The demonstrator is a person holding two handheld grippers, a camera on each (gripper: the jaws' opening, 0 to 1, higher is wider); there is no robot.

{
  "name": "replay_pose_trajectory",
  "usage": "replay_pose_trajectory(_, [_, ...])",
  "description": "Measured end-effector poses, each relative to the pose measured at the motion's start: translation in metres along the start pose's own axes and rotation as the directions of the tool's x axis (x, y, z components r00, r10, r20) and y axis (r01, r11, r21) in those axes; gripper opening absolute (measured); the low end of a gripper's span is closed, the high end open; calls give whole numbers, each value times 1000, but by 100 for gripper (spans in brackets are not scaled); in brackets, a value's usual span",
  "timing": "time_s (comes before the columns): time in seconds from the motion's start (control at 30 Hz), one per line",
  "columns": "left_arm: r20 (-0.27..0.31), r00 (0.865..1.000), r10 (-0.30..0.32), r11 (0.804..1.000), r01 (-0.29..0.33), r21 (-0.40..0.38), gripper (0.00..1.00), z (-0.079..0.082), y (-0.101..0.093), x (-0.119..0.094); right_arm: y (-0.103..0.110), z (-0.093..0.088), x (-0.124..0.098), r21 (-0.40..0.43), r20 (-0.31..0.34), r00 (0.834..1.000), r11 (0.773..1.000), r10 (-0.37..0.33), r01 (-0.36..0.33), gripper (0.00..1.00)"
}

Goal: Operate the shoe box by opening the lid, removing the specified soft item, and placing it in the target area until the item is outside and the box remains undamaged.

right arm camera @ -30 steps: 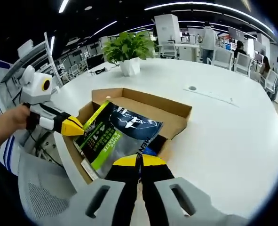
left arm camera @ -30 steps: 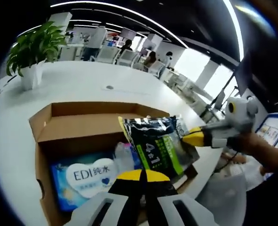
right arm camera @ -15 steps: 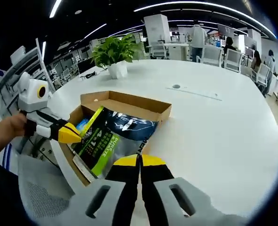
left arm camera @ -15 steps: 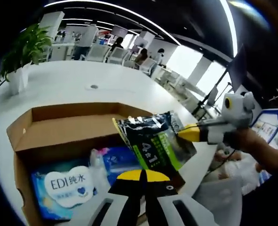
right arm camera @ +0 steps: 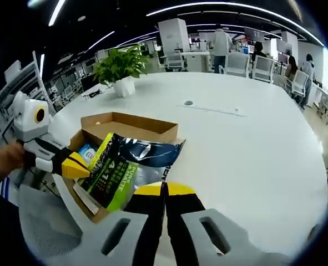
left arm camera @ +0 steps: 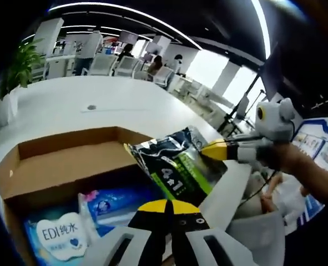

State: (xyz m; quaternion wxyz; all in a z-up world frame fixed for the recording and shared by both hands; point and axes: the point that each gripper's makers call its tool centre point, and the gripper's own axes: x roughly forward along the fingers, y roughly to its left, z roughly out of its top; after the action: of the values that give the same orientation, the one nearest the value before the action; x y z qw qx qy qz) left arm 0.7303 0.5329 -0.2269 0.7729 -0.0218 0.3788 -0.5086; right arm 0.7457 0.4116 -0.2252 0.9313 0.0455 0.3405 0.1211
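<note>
In the right gripper view, the right claw (right arm camera: 164, 191) is clamped on the near edge of a dark soft pouch with a green label (right arm camera: 127, 169), its yellow tips pressed together. The left claw (right arm camera: 77, 168) comes in from the left and pinches the pouch's left edge. In the left gripper view, the left claw (left arm camera: 166, 208) shows its yellow tips closed on the same pouch (left arm camera: 175, 166), and the right claw (left arm camera: 215, 149) grips it from the right, held by a person's hand (left arm camera: 294, 166). The pouch hangs lifted above the open cardboard shoe box (right arm camera: 127, 124), over its near right part. Inside the box (left arm camera: 53, 166) lie a blue wipes pack (left arm camera: 55, 235) and a second blue pack (left arm camera: 116, 202) beside it. The box sits on a white round tabletop (right arm camera: 236, 144). Farther left stands a potted plant (right arm camera: 119, 69), and beyond it chairs (right arm camera: 238, 64).
</note>
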Motion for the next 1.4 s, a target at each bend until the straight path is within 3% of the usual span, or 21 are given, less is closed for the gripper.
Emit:
replay_pose_trajectory(0.73, [-52, 997, -64, 997, 66, 50, 0, 17, -31, 48, -57, -11, -18, 52, 5, 996, 995, -85, 85, 0])
replay_pose_trajectory(1.4, [-171, 985, -9, 994, 28, 109, 0, 22, -17, 92, -90, -22, 5, 45, -28, 992, 992, -120, 121, 0])
